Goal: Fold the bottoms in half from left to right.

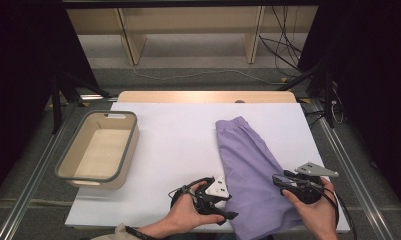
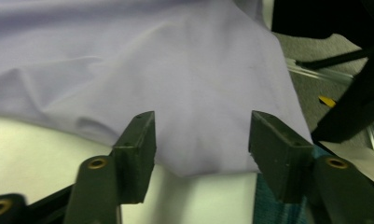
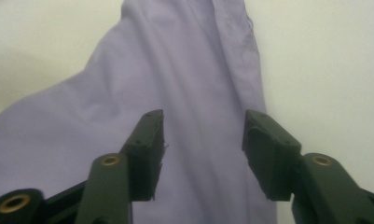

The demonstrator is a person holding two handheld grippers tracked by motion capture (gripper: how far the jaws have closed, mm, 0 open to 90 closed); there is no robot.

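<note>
Both grippers – left (image 1: 227, 200), right (image 1: 278, 181) – agape over purple cloth (image 1: 250, 165), prob. not gripping

Right gripper (image 3: 201, 140) jaws parted, over lilac garment (image 3: 194, 84), white table (image 3: 324, 56)

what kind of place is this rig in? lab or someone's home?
Most likely a lab or recording workspace, not a home. A white table sits inside a metal rail frame, loose cables trail across the floor behind it, and the person works with handheld grippers over a purple garment beside a basket.
</note>
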